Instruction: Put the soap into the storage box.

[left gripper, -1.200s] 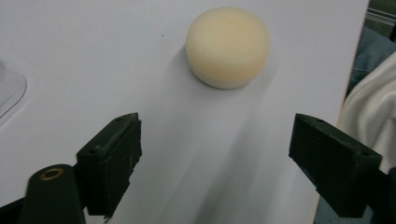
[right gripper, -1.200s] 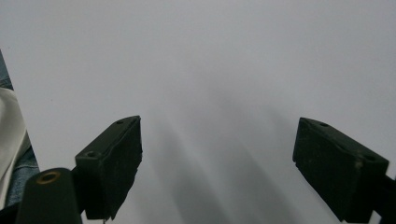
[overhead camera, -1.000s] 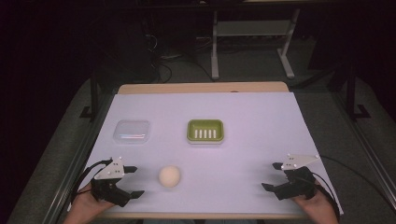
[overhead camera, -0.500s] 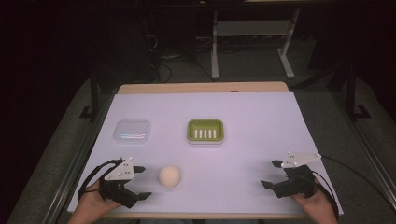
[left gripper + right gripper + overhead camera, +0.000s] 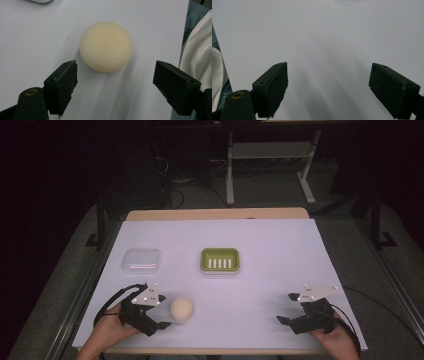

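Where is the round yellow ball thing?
In the high view, the round cream soap lies near the table's front left, just right of the open left gripper, below the green soap dish.

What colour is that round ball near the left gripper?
The ball is pale cream, almost ivory; the left gripper view shows it best.

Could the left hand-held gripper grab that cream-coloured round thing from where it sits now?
Probably yes. The left hand-held gripper is open wider than the cream round thing, which lies on the white tabletop just ahead of its jaws, with nothing between them.
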Action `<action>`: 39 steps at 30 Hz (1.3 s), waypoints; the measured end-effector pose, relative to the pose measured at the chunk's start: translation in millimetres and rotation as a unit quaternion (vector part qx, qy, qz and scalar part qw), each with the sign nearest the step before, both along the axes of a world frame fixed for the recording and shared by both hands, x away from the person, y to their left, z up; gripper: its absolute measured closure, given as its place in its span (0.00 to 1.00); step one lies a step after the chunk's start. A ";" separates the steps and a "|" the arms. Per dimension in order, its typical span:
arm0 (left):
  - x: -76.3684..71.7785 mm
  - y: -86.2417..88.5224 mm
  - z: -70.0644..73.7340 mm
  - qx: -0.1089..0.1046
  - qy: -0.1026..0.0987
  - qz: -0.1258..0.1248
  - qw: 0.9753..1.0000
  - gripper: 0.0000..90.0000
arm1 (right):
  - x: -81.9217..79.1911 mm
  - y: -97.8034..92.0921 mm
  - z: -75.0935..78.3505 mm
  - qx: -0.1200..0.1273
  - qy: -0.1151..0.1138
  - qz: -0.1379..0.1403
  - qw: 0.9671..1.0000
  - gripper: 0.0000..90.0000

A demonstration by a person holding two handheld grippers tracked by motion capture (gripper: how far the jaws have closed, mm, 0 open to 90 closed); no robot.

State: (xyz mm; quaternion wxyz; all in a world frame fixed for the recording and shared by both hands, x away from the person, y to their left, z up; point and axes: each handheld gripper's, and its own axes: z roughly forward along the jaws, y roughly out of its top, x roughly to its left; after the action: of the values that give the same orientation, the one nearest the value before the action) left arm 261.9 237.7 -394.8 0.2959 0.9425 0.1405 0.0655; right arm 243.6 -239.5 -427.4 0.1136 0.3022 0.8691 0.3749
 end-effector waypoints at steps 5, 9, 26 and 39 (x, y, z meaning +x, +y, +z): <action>9.0 -6.5 -4.7 0.001 0.017 0.005 1.000 0.20 | -0.6 -0.1 -0.6 -0.003 0.002 -0.001 1.000 0.17; 12.9 -10.7 -2.6 0.008 0.017 -0.003 1.000 0.20 | -0.9 1.0 -0.5 -0.003 -0.001 0.000 1.000 0.17; 28.6 -34.0 -10.7 0.036 0.031 -0.028 0.998 0.21 | -2.1 4.3 -0.9 -0.010 -0.002 0.002 1.000 0.17; 33.0 -44.3 -18.8 0.052 0.044 -0.033 0.997 0.21 | -1.3 5.2 -0.6 -0.007 -0.003 0.006 1.000 0.17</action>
State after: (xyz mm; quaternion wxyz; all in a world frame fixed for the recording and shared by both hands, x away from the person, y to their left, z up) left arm 294.8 193.4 -413.6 0.2425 0.9626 0.1188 0.0215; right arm 242.3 -234.3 -428.0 0.1163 0.2947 0.8731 0.3705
